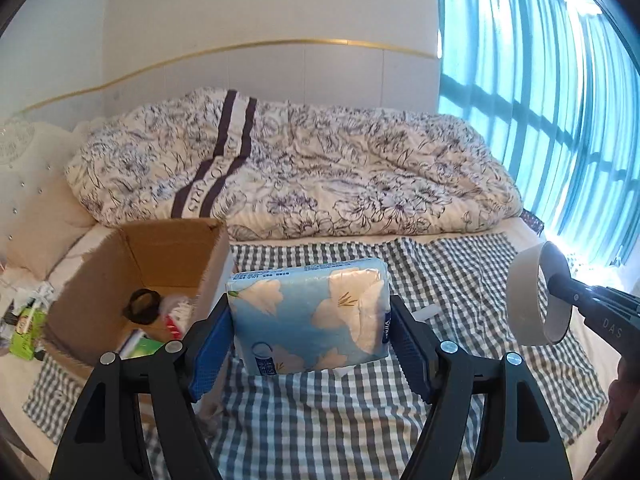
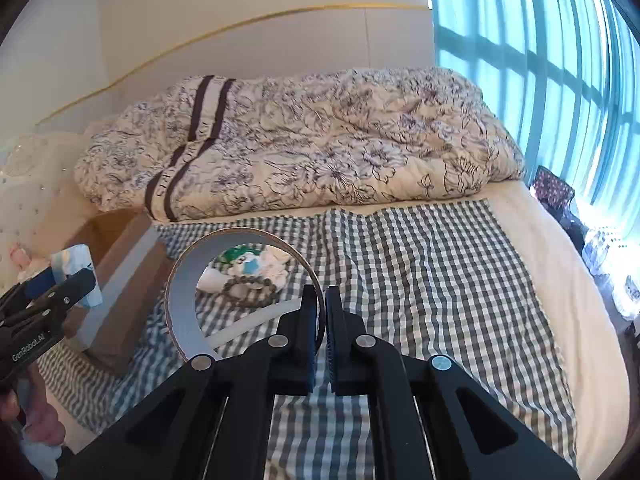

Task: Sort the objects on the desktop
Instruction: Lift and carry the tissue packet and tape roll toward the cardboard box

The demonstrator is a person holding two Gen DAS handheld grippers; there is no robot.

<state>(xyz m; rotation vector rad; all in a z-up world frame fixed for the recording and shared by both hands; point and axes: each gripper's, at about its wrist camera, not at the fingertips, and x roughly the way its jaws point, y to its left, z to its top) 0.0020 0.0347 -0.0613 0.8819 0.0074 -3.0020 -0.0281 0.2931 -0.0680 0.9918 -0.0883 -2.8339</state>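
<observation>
My left gripper (image 1: 310, 334) is shut on a blue flowered tissue pack (image 1: 312, 316) and holds it above the checked cloth (image 1: 312, 420), just right of an open cardboard box (image 1: 136, 280). My right gripper (image 2: 321, 300) is shut on the rim of a wide tape roll (image 2: 188, 312), held above the cloth (image 2: 420, 280). The roll (image 1: 536, 300) also shows at the right in the left wrist view. Through the roll I see a bead bracelet (image 2: 252, 288) and a white packet (image 2: 256, 262) on the cloth. The left gripper (image 2: 60, 284) with the pack shows at the left in the right wrist view.
The box (image 2: 120, 280) holds a black ring (image 1: 142, 306) and small packets. A flowered quilt (image 1: 288, 168) lies bunched behind the cloth. A green box (image 1: 26, 330) and clutter lie at the left. A curtained window (image 1: 560, 100) is at the right.
</observation>
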